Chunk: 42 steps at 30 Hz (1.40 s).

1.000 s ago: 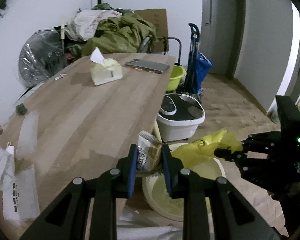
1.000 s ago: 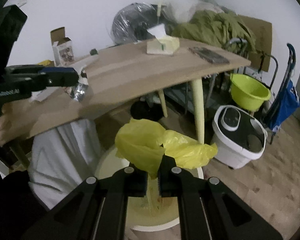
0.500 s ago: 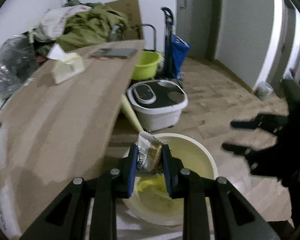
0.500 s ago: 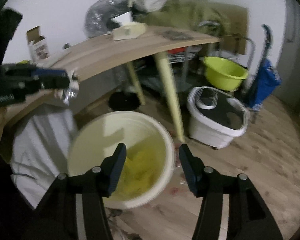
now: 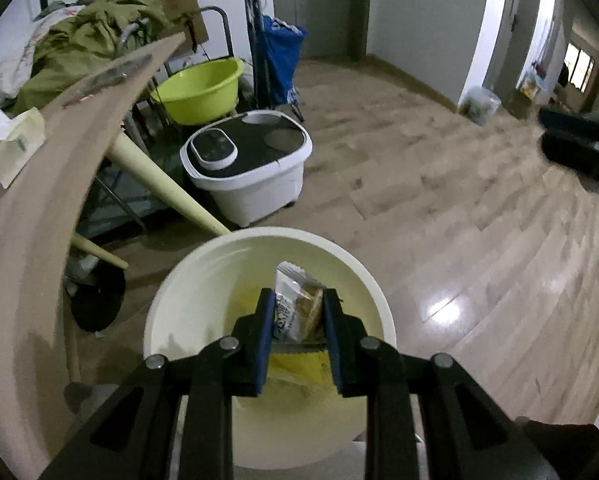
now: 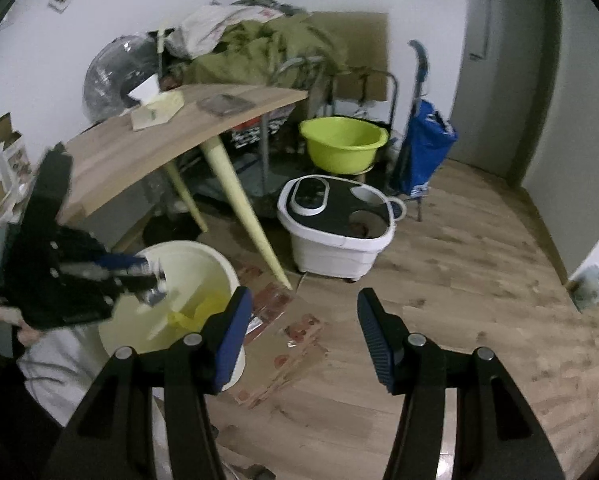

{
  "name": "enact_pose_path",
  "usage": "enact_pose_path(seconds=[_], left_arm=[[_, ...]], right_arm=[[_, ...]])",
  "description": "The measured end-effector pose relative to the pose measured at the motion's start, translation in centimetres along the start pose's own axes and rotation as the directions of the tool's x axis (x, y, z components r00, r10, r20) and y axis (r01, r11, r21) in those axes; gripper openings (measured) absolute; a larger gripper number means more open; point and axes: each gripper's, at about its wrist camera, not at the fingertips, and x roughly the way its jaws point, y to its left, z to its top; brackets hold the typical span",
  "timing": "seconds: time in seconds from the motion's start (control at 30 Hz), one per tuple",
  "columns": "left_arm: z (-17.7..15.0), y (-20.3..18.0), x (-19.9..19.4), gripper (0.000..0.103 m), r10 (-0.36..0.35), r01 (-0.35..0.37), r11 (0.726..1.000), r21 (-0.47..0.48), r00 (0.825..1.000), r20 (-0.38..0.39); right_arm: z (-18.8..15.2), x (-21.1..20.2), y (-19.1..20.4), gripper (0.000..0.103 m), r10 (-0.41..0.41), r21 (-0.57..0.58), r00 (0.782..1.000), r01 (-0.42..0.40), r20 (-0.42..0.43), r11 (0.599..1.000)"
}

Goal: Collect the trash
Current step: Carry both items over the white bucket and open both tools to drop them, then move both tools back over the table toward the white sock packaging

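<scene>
Left wrist view: your left gripper point(image 5: 297, 312) clamps a snack wrapper point(image 5: 297, 308) over the bucket point(image 5: 203, 280) (yellow bag point(image 5: 299, 364) inside); your right gripper point(image 6: 303, 316) gapes wide, holding nothing.

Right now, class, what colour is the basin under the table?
Lime green basin; the right wrist view shows it best.

Right gripper spread wide beside the bucket

The right gripper point(image 6: 304, 322) hangs over the wooden floor point(image 6: 459, 280) with its blue-padded fingers point(image 6: 231, 330) far apart and nothing between them. At left, the left gripper point(image 6: 153, 280) reaches over the cream bucket point(image 6: 219, 268), pinching a small shiny wrapper point(image 6: 152, 294); yellow plastic point(image 6: 203, 306) lies inside the bucket. Flattened cardboard point(image 6: 287, 336) lies on the floor just beside the bucket. Behind stand a wooden table point(image 6: 147, 144), a white foot bath point(image 6: 335, 224), a green basin point(image 6: 343, 142) and a blue trolley bag point(image 6: 425, 148).
</scene>
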Motion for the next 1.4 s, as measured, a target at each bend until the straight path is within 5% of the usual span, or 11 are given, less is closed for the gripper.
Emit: enact_pose_path(seconds=[0.23, 0.67, 1.03, 1.4], left_arm=[[0.6, -0.7, 1.5, 0.024, 0.011, -0.010, 1.000, 0.014, 0.999, -0.035], [0.9, 0.0, -0.4, 0.067, -0.077, 0.076, 0.995, -0.059, 0.997, -0.006], [1.6, 1.7, -7.6, 0.069, -0.095, 0.110, 0.990, -0.090, 0.982, 0.162], [0.8, 6.3, -13.3, 0.069, 0.002, 0.052, 0.980, -0.191, 0.962, 0.272]], right_arm=[[-0.9, -2.5, -1.3, 0.053, -0.044, 0.052, 0.999, 0.044, 0.008, 0.998], [-1.3, -3.2, -1.0, 0.053, -0.060, 0.060, 0.998, 0.059, 0.006, 0.996], [1.0, -2.7, 1.7, 0.053, 0.000, -0.004, 0.999, 0.001, 0.046, 1.000], [4.2, -1.0, 5.1, 0.053, 0.089, -0.086, 0.994, -0.083, 0.070, 0.993]])
